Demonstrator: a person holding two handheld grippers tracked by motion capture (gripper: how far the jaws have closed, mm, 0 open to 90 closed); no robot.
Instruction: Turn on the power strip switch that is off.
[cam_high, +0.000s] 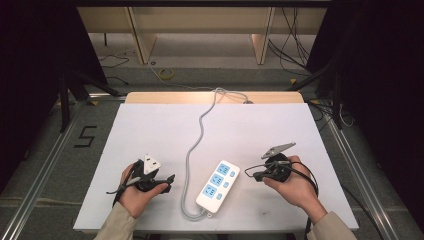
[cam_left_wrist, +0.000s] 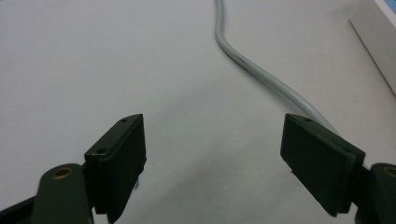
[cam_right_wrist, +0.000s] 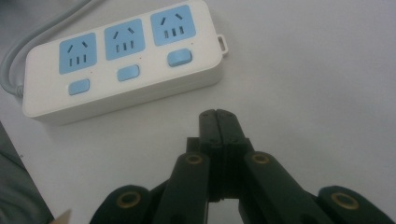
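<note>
The white power strip (cam_high: 218, 186) with its three blue sockets and three blue switches lies flat on the white worktop (cam_high: 150, 125) between my two hands, just ahead of my right gripper (cam_right_wrist: 218, 116) and off to the far side of my left gripper (cam_left_wrist: 212, 154), where only its white edge (cam_left_wrist: 373, 42) shows in the left gripper view. My right gripper is closed, its two black jaws pressed together with nothing between them, the tips pointing at the bare worktop a little short of the strip's long side, near the end that carries the small hanging loop. My left gripper stands wide open and empty, hovering low over the worktop; the strip's grey cable (cam_left_wrist: 261, 70) runs past beyond its far jaw, apart from both pads. That cable (cam_high: 195, 145) loops from the strip's near end, curves up between my hands and runs off over the far edge of the worktop. I judge that I am at the start of the work: both grippers are poised beside the strip and neither touches it. With the jaws shut, my right gripper looks set to press one of the blue switches (cam_right_wrist: 179, 58), the nearest being the one by the loop end; that would call for a short advance forward and down onto the button, squarely, so the strip does not slide, and my open left gripper could steady it.
</note>
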